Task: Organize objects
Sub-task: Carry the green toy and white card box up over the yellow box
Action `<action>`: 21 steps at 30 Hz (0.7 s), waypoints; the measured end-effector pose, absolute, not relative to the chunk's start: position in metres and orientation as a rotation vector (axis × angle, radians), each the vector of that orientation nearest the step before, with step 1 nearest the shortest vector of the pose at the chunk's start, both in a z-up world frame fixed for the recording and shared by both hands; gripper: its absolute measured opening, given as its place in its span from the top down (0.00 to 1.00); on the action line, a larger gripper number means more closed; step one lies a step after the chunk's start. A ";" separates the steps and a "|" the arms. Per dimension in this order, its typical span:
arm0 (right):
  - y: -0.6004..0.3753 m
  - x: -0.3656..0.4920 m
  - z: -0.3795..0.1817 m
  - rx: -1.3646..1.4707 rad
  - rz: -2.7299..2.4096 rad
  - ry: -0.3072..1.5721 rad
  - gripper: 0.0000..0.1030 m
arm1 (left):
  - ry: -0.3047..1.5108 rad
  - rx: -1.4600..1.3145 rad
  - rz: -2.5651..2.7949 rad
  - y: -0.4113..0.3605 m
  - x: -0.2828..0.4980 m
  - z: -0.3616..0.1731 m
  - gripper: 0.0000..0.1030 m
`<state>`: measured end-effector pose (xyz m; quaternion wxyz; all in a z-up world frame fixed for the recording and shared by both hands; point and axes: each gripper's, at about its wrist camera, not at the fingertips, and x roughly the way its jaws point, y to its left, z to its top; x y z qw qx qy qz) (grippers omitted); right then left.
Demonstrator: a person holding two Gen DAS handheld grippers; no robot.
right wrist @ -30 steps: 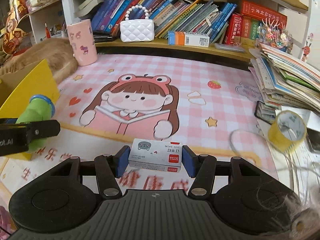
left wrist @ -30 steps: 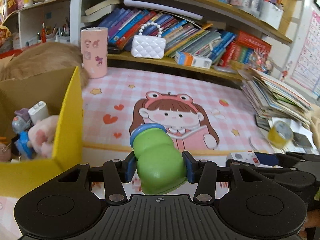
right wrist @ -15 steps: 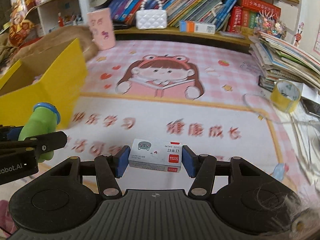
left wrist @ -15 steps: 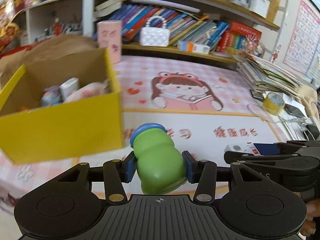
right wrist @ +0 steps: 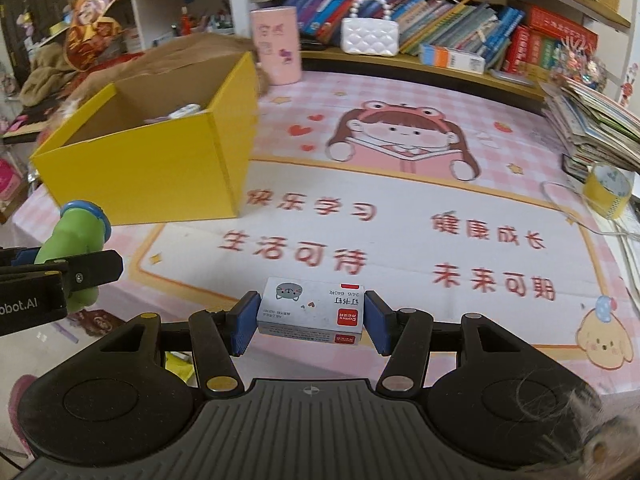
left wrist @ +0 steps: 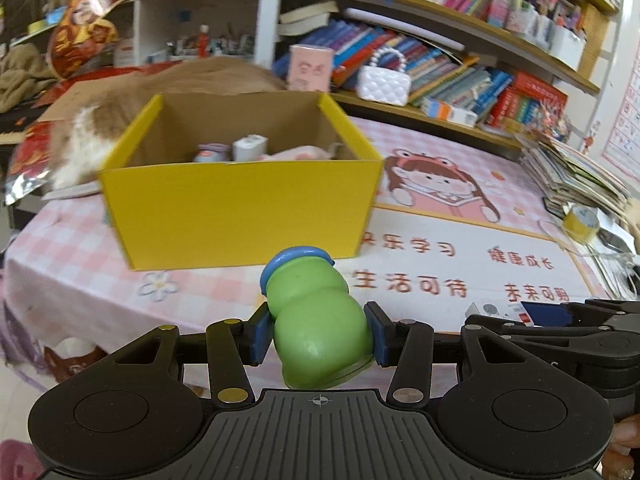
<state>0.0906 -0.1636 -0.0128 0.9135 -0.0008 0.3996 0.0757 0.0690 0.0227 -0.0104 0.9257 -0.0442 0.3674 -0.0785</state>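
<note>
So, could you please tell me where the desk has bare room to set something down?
The printed desk mat lies bare from the yellow box across to the tape roll and back to the pink cup. It is crowded on the right, by the book stack and a cable, and inside the box, which already holds small items.

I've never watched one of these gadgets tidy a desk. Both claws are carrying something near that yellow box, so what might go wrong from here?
The green toy is rounded and pinched only at its sides by the left gripper, so it might slip or twist out before reaching the yellow box.

The right gripper clamps the small staple box by its ends; it could pivot and fall.

The two grippers sit close together and might bump over the box.
</note>
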 end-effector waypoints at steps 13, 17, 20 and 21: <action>-0.109 0.081 -0.004 -0.055 0.235 0.772 0.49 | 0.701 -0.145 -0.067 0.079 0.046 -0.003 0.54; -0.095 0.081 -0.001 -0.064 0.248 0.760 0.49 | 0.687 -0.167 -0.061 0.091 0.044 0.000 0.54; -0.087 0.081 0.002 -0.067 0.253 0.751 0.49 | 0.672 -0.169 -0.064 0.095 0.043 0.004 0.54; -0.085 0.081 0.002 -0.066 0.253 0.749 0.49 | 0.667 -0.168 -0.065 0.097 0.043 0.005 0.54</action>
